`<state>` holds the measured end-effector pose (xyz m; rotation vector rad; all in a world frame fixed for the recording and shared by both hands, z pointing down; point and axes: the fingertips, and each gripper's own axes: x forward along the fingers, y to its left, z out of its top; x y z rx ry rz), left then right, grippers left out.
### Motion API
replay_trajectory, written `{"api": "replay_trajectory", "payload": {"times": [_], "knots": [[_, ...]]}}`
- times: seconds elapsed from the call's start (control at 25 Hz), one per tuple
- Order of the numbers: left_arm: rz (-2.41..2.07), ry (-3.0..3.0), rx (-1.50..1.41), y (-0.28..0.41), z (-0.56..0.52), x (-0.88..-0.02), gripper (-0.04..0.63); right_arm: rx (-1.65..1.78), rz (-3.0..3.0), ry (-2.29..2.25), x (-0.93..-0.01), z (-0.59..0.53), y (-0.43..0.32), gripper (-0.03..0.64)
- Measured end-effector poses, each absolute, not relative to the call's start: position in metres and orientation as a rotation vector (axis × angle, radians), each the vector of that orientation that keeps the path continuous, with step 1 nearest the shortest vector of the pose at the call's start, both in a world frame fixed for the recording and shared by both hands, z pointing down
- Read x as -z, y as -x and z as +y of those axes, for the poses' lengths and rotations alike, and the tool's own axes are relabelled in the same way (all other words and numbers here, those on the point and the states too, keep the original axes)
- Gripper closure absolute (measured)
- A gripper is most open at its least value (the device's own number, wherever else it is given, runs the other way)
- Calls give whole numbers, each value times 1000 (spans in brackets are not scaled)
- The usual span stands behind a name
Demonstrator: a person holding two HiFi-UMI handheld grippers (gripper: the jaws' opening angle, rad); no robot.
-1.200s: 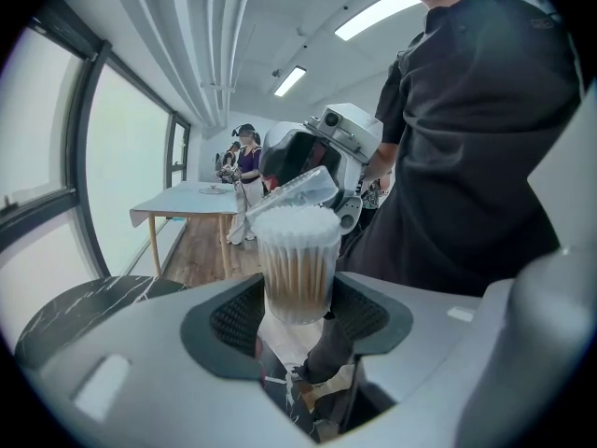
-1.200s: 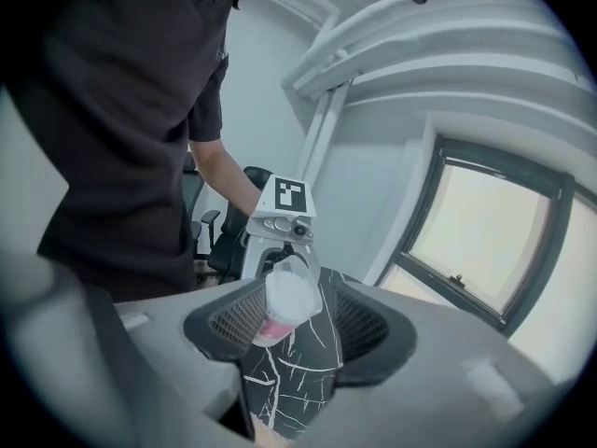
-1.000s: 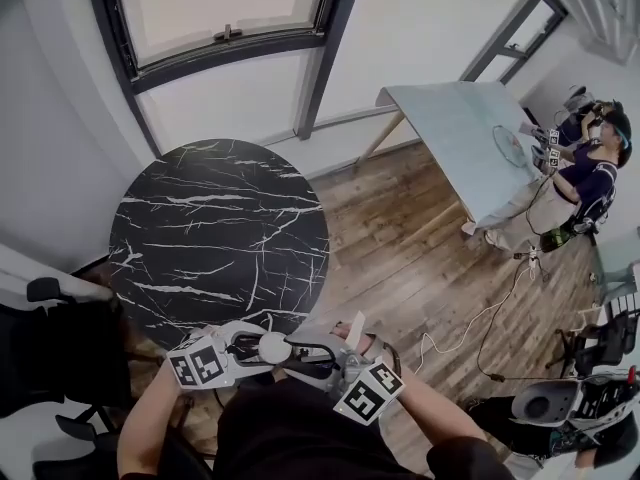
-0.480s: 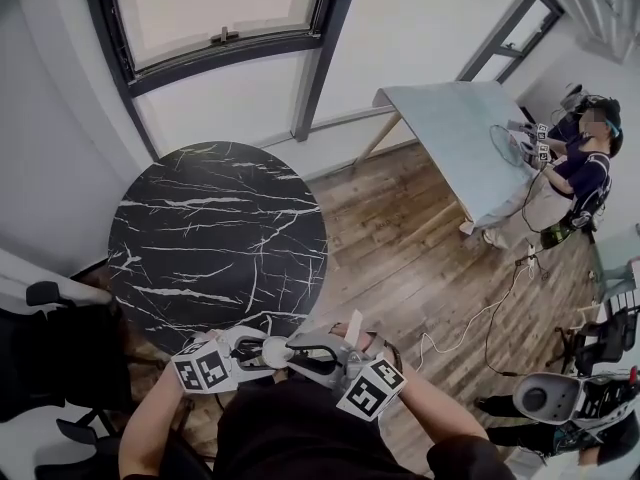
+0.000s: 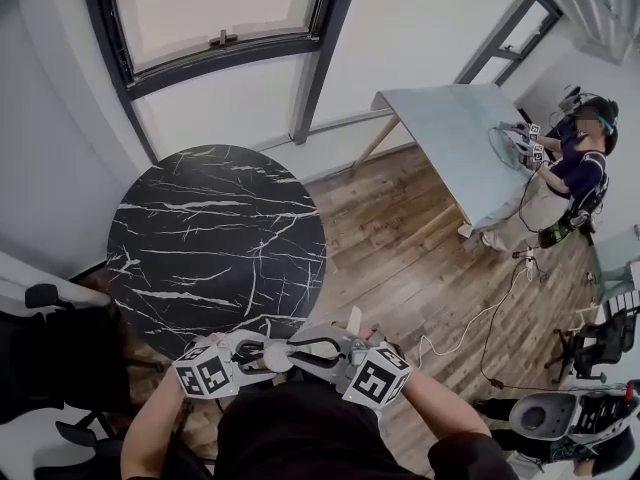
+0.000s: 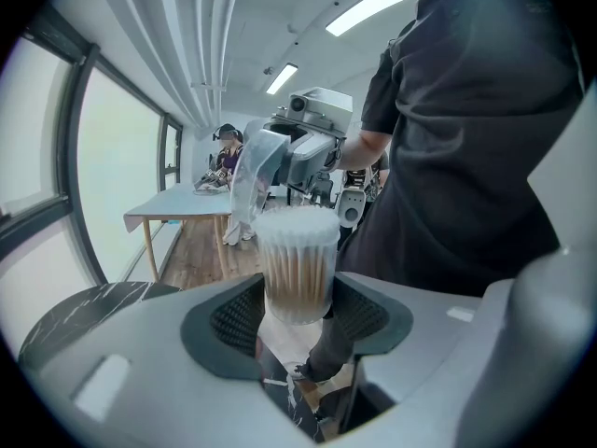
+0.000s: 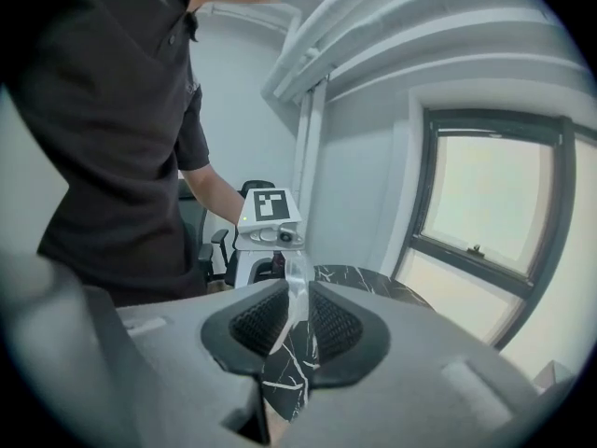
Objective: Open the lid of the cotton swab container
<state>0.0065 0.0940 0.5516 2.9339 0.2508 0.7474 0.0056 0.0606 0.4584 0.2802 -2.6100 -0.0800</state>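
The left gripper (image 6: 297,314) holds the cotton swab container (image 6: 297,283) by its lower body, jaws standing wide with both pads pressed on the clear wall; the container stands upright, its long axis running up out of the jaws, and the white heads of the swabs (image 6: 297,220) show bare at the top. In the head view both grippers meet nose to nose just below the near edge of the round marble table (image 5: 215,238), held in the air close to the person's body and not over the tabletop.

The clear lid (image 6: 245,171) is already up off the mouth; seen from the left gripper it rises tilted from the rim side away from the person's body, and whether it hangs on a hinge there cannot be told. The right gripper (image 7: 297,320) has just been closing its jaws, and they are now narrow, with the thin lid edge-on between the pads and running up out of them.

So the right hand alone has the lid, and it comes at the container from the opposite side. The coming move likely turns on that edge-on pinch: the lid would swing outward, away from the upright axis, while the left jaws hold the body steady; a skewed pull could tip the container in its grip.
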Motion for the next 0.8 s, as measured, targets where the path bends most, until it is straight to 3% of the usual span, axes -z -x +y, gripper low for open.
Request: {"api": "replay_trajectory", "payload": {"times": [0.8], "knots": [[205, -2983, -693, -16, 99, -542, 359, -684, -2684, -177, -463, 28, -18, 563]]}}
